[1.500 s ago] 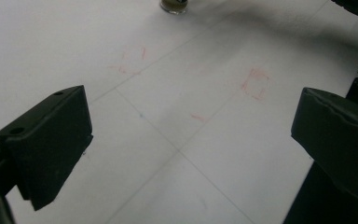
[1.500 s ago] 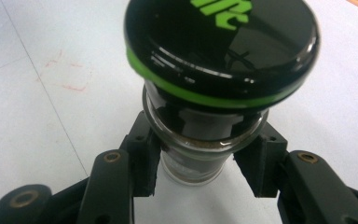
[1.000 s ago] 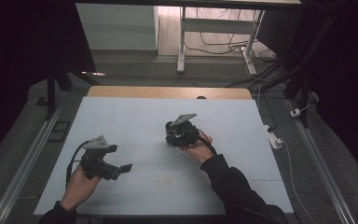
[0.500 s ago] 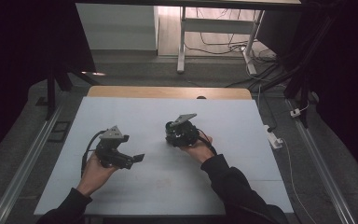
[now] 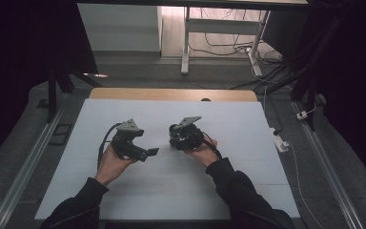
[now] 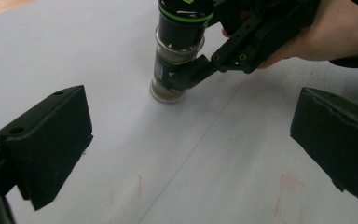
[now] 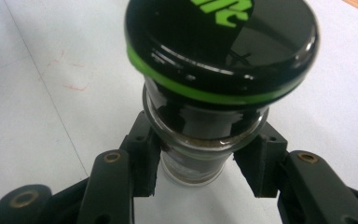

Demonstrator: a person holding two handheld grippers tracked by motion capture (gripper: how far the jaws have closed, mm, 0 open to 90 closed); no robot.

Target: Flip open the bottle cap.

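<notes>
While reading left to right, found left tool (image 5: 148,153) wide open and empty, short of spice jar (image 6: 173,65). Noted spice jar upright on counter (image 6: 74,46), cap (image 7: 221,42) on, clamped at glass body by right tool (image 7: 200,170). Judged bracing done; gripping and opening cap probably left.

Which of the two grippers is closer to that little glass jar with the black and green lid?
The right. The right gripper has its jaws closed around the jar, which stands upright on the table. The left gripper is open, apart from the jar, pointing toward it.
</notes>
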